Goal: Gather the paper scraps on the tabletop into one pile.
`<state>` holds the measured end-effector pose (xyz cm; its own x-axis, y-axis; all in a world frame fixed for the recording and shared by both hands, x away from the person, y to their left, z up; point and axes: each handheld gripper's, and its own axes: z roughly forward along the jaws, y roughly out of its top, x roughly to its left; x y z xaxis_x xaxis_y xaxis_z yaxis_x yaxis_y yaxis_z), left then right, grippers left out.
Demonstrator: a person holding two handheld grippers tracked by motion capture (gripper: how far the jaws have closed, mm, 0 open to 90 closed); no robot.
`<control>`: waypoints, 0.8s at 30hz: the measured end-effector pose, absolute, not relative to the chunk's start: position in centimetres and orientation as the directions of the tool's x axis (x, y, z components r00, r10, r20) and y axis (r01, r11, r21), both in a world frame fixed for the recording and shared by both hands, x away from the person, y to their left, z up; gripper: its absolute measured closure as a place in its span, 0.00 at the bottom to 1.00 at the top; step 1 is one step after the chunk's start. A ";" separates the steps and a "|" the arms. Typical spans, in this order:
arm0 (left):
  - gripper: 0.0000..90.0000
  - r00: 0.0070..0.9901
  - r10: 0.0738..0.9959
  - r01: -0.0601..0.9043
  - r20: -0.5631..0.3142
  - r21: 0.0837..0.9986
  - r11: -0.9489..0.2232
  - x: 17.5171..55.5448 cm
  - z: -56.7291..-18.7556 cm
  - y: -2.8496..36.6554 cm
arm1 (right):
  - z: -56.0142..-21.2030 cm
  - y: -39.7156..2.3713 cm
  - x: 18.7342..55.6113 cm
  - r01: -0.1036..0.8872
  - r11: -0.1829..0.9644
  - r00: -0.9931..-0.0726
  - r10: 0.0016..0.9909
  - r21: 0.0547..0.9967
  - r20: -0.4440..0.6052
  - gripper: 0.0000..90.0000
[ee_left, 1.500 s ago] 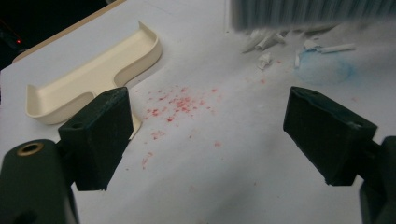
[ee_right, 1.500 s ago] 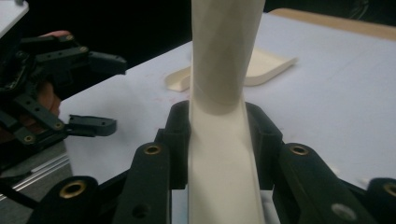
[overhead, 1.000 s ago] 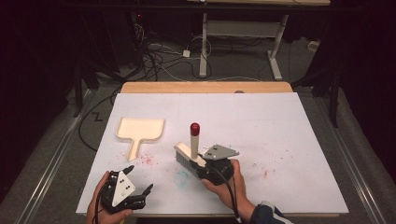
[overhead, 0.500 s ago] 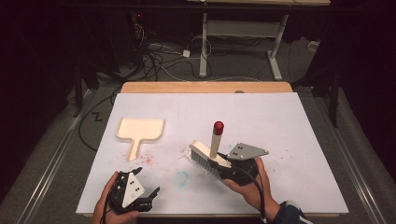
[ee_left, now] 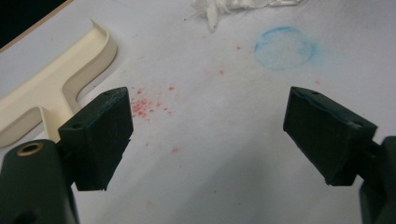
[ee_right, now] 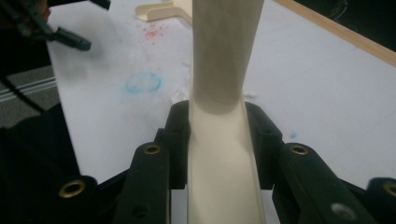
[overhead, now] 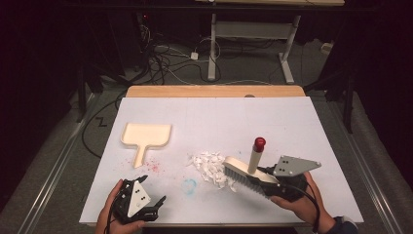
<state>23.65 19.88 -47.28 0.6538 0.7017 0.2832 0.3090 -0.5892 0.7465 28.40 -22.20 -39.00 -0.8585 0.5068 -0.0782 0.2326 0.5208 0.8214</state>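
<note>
My right gripper is shut on a cream hand brush, low at the table's right. The brush's red-tipped handle stands up. In the right gripper view, both jaws of my right gripper press the sides of the brush body. A pile of white paper scraps lies just left of the bristles. A cream dustpan lies flat at the left, handle toward me. My left gripper sits open near the front left edge. Nothing is between the jaws of my left gripper, and the dustpan lies to their left.
A white sheet covers the wooden table. On it are a blue chalk ring and red specks. Beyond the table are a dark floor with cables and a desk frame.
My right gripper has carried the brush to the right and slightly nearer. The scrap pile now shows left of the bristles. My left gripper has barely moved.
</note>
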 end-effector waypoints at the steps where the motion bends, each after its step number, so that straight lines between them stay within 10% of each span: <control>1: 0.17 0.654 0.701 0.309 0.283 0.746 -0.590 23.7 -47.3 19.9 | -39.1 -22.7 28.2 0.239 0.527 -0.862 0.501 0.815 -0.072 0.75; 24: 0.17 0.670 0.689 0.309 0.277 0.739 -0.598 24.0 -47.6 19.6 | -42.8 -19.9 30.8 0.183 0.566 -0.880 0.459 0.804 -0.124 0.75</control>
